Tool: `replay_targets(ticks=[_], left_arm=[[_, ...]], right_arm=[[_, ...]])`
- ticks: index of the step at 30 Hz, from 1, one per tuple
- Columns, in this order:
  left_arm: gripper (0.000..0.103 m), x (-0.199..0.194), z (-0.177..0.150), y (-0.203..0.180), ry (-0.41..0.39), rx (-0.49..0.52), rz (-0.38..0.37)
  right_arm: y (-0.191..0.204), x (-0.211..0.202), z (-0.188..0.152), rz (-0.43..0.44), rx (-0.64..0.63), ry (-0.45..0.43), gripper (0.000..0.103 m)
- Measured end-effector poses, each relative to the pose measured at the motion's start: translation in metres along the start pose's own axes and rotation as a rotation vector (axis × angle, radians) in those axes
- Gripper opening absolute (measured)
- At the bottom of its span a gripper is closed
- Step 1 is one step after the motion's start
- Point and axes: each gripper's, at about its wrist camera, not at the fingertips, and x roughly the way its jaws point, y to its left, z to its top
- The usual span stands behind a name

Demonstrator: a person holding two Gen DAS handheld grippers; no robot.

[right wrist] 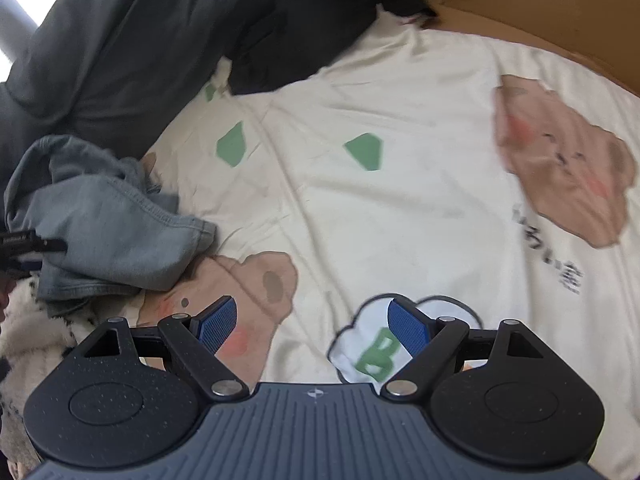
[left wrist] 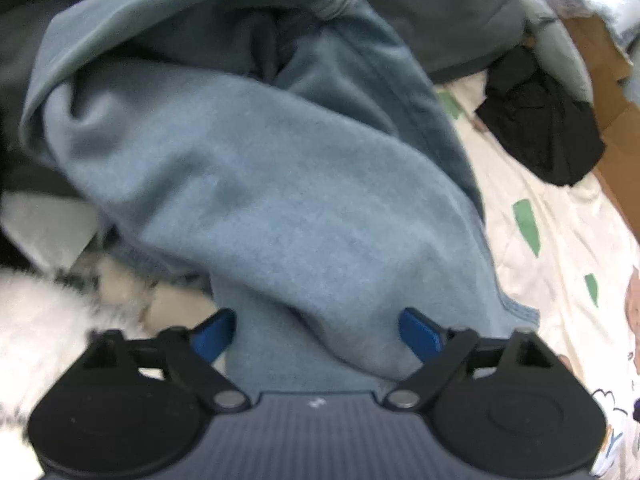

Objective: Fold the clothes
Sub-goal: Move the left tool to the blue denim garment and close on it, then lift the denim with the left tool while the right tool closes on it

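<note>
A blue-grey fleece garment (left wrist: 260,184) fills the left wrist view, crumpled in a heap on the bed. My left gripper (left wrist: 318,320) is right down on it. Its jaws stand wide, with a fold of the cloth lying between the blue pads (left wrist: 420,338), which do not visibly squeeze it. In the right wrist view the same garment (right wrist: 108,232) lies bunched at the left edge. My right gripper (right wrist: 312,314) is open over the bare cream bedsheet (right wrist: 400,220) with nothing between its fingers, off to the right of the garment.
A dark grey garment pile (right wrist: 120,40) lies behind the blue one. A black garment (left wrist: 540,120) sits by a brown cardboard box (right wrist: 520,8) at the far edge. White fluffy fabric (left wrist: 40,320) lies at the near left. The sheet has bear and green prints.
</note>
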Motion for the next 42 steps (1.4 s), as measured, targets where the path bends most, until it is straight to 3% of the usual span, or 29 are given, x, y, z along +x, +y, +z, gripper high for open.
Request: replay_targets(ticks=[2, 6, 10, 13, 24, 42], left_arm=[[0.080, 0.003, -0.001, 0.002, 0.001, -0.025, -0.012], [0.055, 0.006, -0.003, -0.004, -0.007, -0.010, -0.015], [0.032, -0.005, -0.003, -0.014, -0.034, 0.032, -0.035], [0.021, -0.017, 0.000, -0.016, -0.069, 0.049, -0.076], [0.017, -0.054, 0.006, -0.051, -0.146, 0.115, -0.279], [0.015, -0.057, 0.001, -0.144, -0.100, 0.182, -0.513]], right_arm=[[0.003, 0.005, 0.002, 0.009, -0.010, 0.002, 0.087], [0.009, 0.010, 0.004, 0.024, -0.029, 0.008, 0.087], [0.020, 0.014, 0.007, 0.107, -0.087, 0.010, 0.087], [0.030, 0.018, 0.009, 0.140, -0.108, 0.013, 0.087], [0.058, 0.022, 0.011, 0.214, -0.179, 0.016, 0.087], [0.127, 0.022, 0.031, 0.367, -0.249, -0.068, 0.088]])
